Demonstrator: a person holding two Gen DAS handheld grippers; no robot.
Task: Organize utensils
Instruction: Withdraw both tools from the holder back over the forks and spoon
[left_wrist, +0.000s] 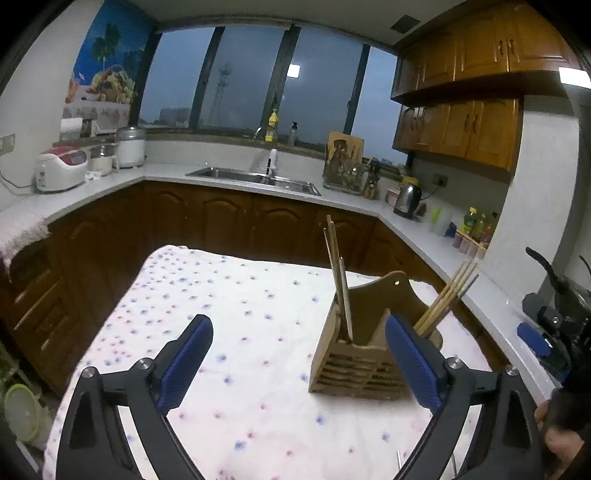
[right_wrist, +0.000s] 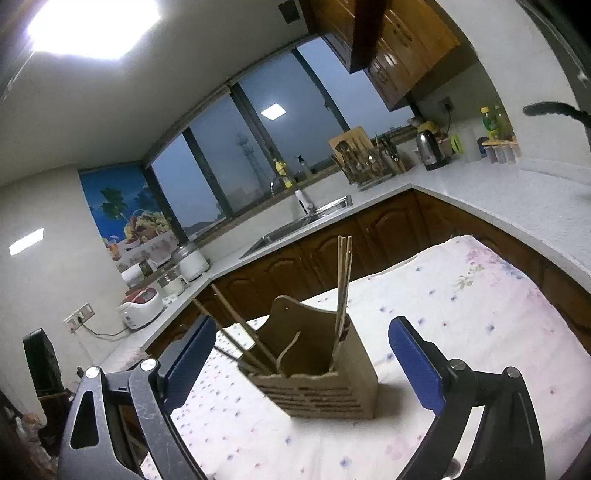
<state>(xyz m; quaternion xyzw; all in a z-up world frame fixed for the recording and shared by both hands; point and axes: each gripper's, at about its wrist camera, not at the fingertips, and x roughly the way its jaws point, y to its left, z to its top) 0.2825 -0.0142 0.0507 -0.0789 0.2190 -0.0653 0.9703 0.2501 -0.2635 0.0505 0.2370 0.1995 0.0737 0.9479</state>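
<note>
Since the chopsticks already stand in the wooden holder, a good way to finish is to pull both grippers away slowly so nothing tips. The holder sits on the flowered cloth. Its one side has a bunch of chopsticks standing straight up, and its other side has more chopsticks leaning out. The left gripper is wide and empty, just in front of the holder. The right gripper is wide and empty too.
</note>
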